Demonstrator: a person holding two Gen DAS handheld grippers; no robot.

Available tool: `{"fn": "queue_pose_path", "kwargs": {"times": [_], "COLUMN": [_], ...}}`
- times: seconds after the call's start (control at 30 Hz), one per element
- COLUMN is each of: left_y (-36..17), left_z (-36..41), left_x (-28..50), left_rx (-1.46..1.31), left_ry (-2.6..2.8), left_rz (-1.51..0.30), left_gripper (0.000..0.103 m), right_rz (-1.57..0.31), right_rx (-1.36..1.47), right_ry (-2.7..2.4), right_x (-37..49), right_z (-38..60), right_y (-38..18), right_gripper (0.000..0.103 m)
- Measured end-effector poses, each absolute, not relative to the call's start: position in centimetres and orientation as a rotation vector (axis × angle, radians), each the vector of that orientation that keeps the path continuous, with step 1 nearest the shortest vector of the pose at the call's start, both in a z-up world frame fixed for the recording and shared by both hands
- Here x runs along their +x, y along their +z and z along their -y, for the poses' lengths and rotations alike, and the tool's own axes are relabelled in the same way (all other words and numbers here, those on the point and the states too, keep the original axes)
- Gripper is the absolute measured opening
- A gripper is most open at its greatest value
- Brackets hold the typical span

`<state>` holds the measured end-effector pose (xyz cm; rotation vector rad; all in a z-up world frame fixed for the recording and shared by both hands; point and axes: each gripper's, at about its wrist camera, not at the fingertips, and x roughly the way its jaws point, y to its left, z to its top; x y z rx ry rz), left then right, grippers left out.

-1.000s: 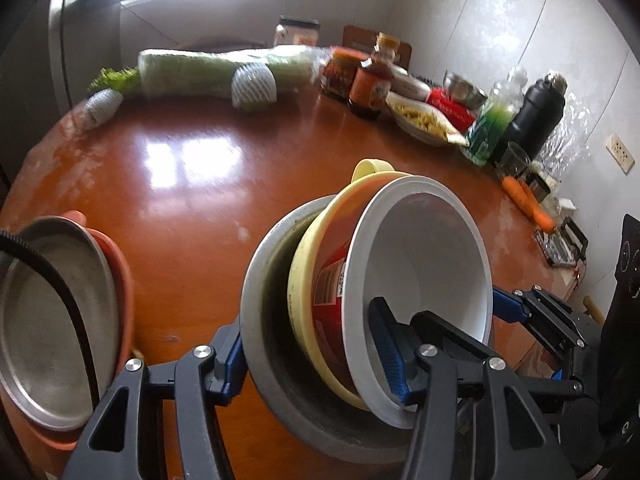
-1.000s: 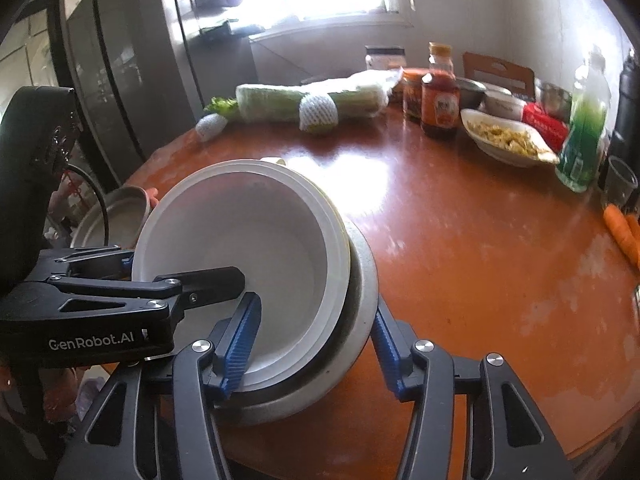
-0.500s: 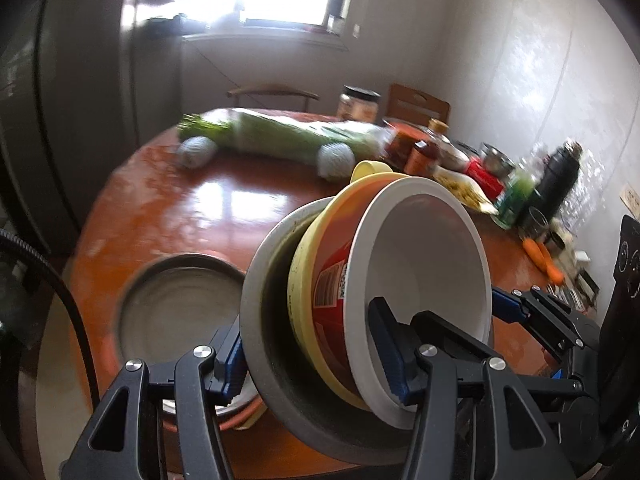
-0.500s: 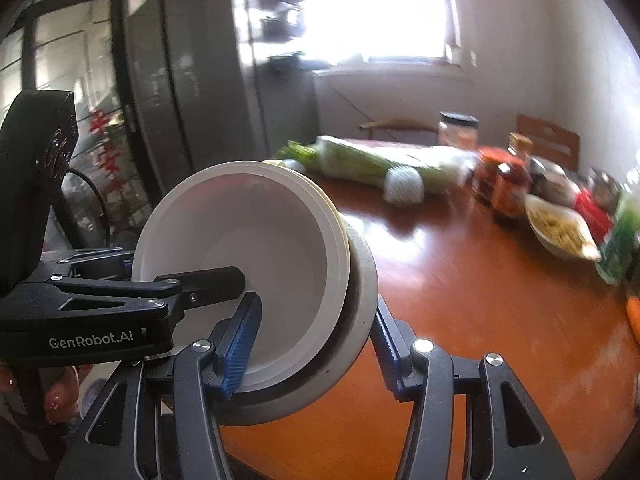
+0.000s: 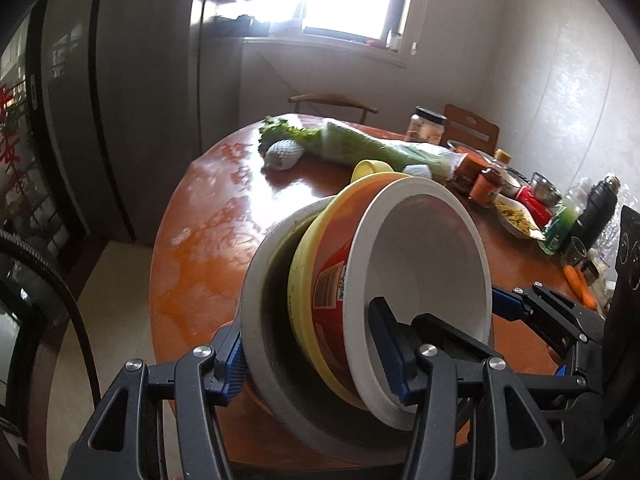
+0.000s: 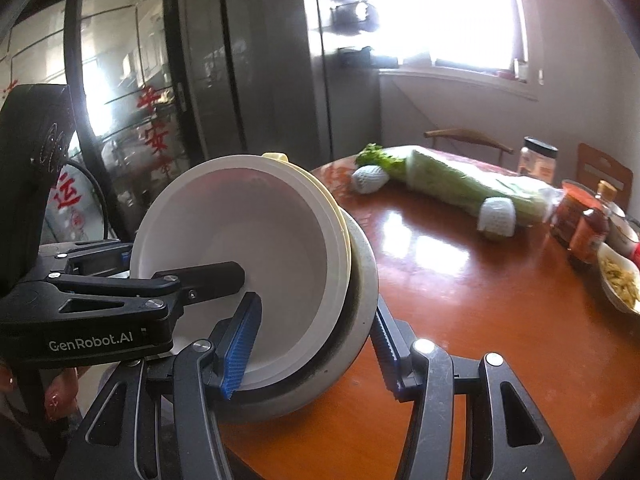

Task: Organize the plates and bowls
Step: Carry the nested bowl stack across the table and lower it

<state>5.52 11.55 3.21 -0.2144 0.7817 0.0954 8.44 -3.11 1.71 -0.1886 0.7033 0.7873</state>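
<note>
We're clamping the nested stack, white bowl (image 5: 432, 256) in red-and-yellow tub in grey metal basin (image 5: 260, 320), with left gripper (image 5: 312, 356) and right gripper (image 6: 316, 348). It's tilted, now lifted past the round wooden table's (image 5: 208, 248) edge, leaving the plate stack behind: carrying it off.

Both views are taken from cameras mounted just behind the grippers, looking forward and downward along the fingers. The stack of bowls (image 5: 372, 300) is seen very close from its left side in the left wrist view, and from its right side (image 6: 256, 264) in the right wrist view. The round table (image 5: 208, 248) and the window (image 6: 452, 12) are shared by both.
</note>
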Motion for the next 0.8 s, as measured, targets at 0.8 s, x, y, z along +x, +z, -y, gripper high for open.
{"fn": "queue_pose_path", "kwargs": {"times": [0.8], "left_y": [-1.4], "left_z": [-12.7], "left_x": [8.1], "left_rx": [-0.249], "left_ry": [0.091], "left_rz": [-0.86], "left_gripper": [0.055], "right_rz": [-0.809], "right_rx": [-0.248], "right_ry": [0.765], "right_x": [10.1], "right_z": [1.4], "right_y": [-2.8], "right_gripper": [0.056]}}
